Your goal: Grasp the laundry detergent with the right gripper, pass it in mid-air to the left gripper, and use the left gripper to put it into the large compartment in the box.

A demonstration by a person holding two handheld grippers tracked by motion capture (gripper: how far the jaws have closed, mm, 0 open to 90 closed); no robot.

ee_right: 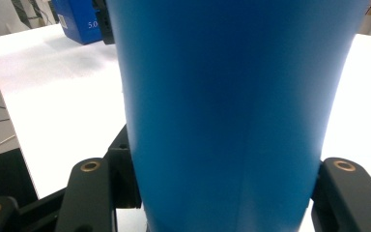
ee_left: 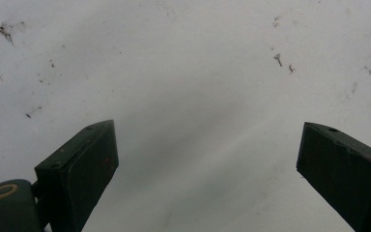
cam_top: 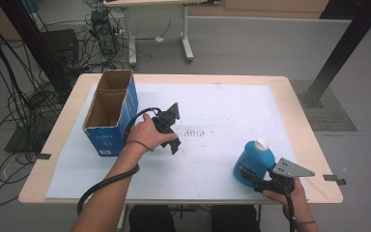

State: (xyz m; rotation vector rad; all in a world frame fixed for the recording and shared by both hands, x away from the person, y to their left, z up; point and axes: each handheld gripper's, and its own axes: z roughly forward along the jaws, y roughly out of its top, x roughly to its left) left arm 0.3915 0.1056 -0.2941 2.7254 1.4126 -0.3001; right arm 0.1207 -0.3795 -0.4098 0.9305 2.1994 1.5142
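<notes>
I see a round blue plastic bottle with a white cap [cam_top: 254, 160] standing upright near the front right corner of the pale wooden worktop [cam_top: 299, 121], on the white sheet [cam_top: 222, 111] that covers most of it. The bottle is wide at the bottom and narrows toward the cap. In the right gripper view its smooth blue side [ee_right: 232, 116] sits between the two black jaws, and the right claw [cam_top: 251, 176] is clamped on it low down — the cap is cut off at the top of that view. The right hand [cam_top: 290, 193] holds that claw from the front edge.

My left claw [cam_top: 173, 129] is near the middle of the sheet, held by the left hand [cam_top: 145, 133]. In the left gripper view its jaws stand wide apart with nothing between them, just the white sheet with small dark specks [ee_left: 183, 77].

An open blue cardboard box [cam_top: 110, 112] stands at the left of the worktop. Its print is too blurry to read — I can make out only "5.0" in the right gripper view.
</notes>
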